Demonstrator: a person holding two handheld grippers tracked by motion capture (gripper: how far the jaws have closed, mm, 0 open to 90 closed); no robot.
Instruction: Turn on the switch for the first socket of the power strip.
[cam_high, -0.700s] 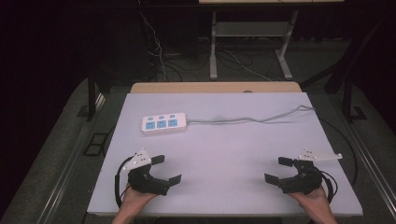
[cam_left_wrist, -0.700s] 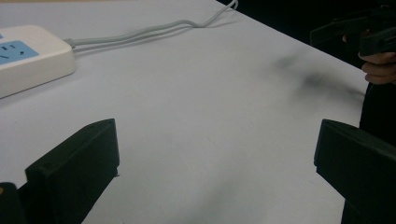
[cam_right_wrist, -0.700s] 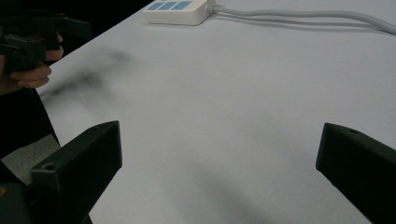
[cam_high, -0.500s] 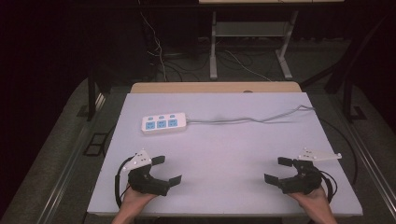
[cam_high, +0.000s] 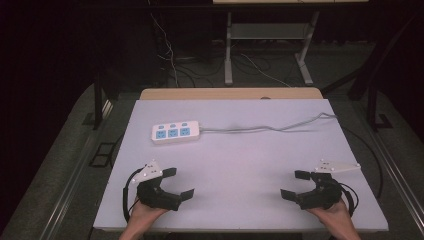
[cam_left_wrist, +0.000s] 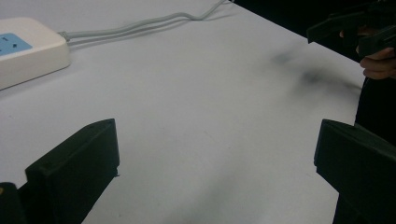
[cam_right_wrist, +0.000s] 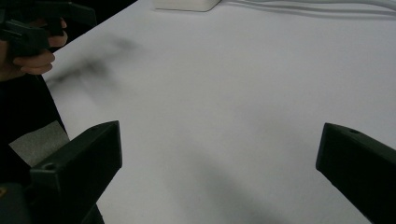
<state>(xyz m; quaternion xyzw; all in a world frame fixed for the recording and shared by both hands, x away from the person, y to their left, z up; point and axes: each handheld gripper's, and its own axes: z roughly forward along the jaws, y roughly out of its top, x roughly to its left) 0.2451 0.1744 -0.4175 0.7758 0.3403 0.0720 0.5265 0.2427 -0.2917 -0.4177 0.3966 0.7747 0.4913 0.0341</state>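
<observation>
On the white table (cam_high: 240, 150), high view: power strip (cam_high: 176, 133) lies far-left, well apart from left gripper (cam_high: 178, 183) and right gripper (cam_high: 296, 184), both gaping empty | left gripper view: strip (cam_left_wrist: 23, 51) beyond spread jaws, upper left | right gripper view: strip (cam_right_wrist: 187, 4) at top edge, jaws wide.

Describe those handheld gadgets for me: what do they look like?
Each is a black tool ending in two blocky black tongs. The left tongs and right tongs both carry a pale grey three-cornered plate on top, and a black cable loops off each. The forearms are bare, with no sleeves showing.
</observation>
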